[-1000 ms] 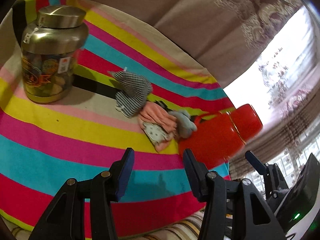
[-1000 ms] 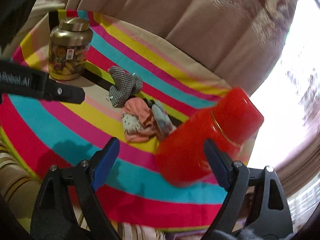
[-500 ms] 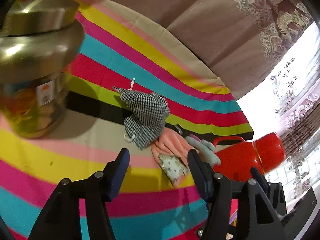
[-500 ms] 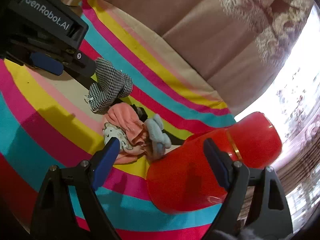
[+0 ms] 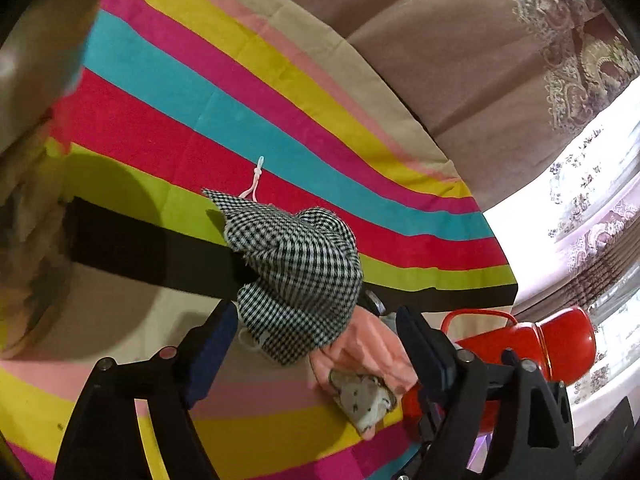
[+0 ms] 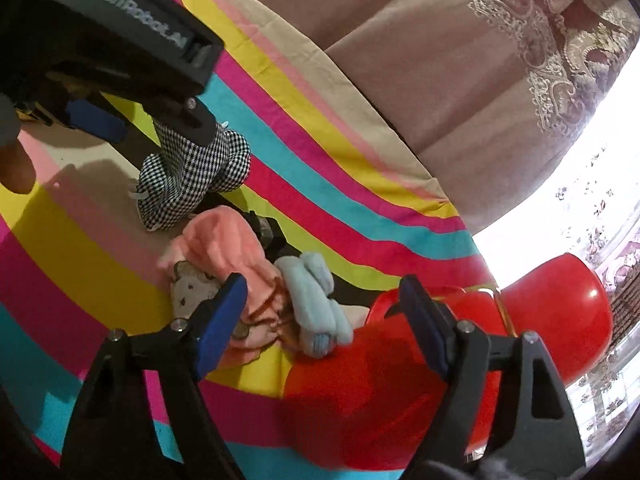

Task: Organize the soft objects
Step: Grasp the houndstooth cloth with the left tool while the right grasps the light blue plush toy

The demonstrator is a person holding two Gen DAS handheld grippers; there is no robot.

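Note:
A black-and-white checked cloth [image 5: 298, 276] lies crumpled on the striped tablecloth [image 5: 168, 92], with a pink garment [image 5: 366, 354] beside it. My left gripper [image 5: 314, 350] is open, its jaws on either side of the checked cloth's near edge. In the right wrist view the checked cloth [image 6: 192, 178] sits under the left gripper's body, the pink garment [image 6: 228, 252] and a light blue soft item [image 6: 316, 304] lie together in front. My right gripper [image 6: 322, 314] is open, empty, just above the light blue item and the pink garment.
A red thermos [image 6: 400, 360] lies on its side at the right, close under my right gripper; it also shows in the left wrist view [image 5: 532, 344]. A gold-lidded jar [image 5: 28, 160] stands blurred at the far left. Brown curtains [image 6: 440, 60] hang behind the table.
Both grippers have moved forward and down toward the pile. The left one now straddles the checked cloth; the right one has come over the light blue item. Both stay open.

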